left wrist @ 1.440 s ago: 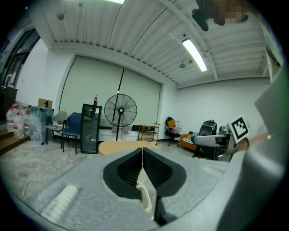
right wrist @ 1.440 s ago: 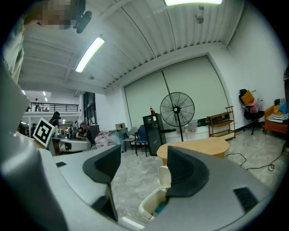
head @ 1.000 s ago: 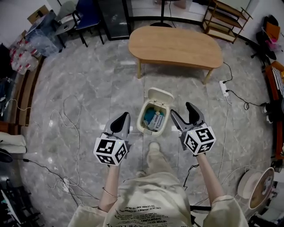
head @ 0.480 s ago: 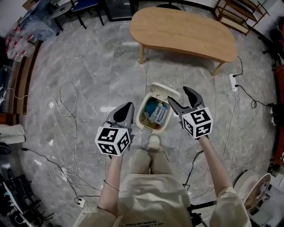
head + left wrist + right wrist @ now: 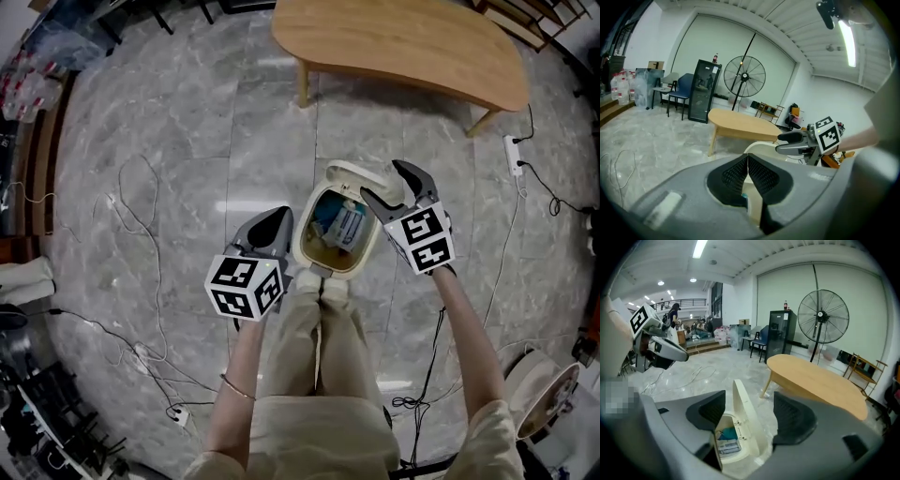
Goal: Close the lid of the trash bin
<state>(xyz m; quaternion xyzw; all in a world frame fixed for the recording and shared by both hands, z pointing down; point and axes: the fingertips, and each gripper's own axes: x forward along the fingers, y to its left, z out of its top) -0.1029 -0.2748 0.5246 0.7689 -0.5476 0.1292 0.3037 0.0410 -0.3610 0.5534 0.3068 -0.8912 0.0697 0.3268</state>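
Observation:
A cream trash bin stands on the floor just ahead of the person's shoes, with blue and white packaging inside. Its lid stands open on the far side. My right gripper is open at the lid's right edge. In the right gripper view the upright lid shows between the spread jaws of the right gripper, above the bin's mouth; contact cannot be told. My left gripper is shut and empty, left of the bin. In the left gripper view the pads of the left gripper meet.
A low wooden table stands beyond the bin. Loose cables lie on the marble floor at left, and a power strip at right. A standing fan and a black cabinet are at the far wall.
The person has stepped closer to the bin. Both grippers moved forward; the right one now sits beside the lid. The lid is still open.

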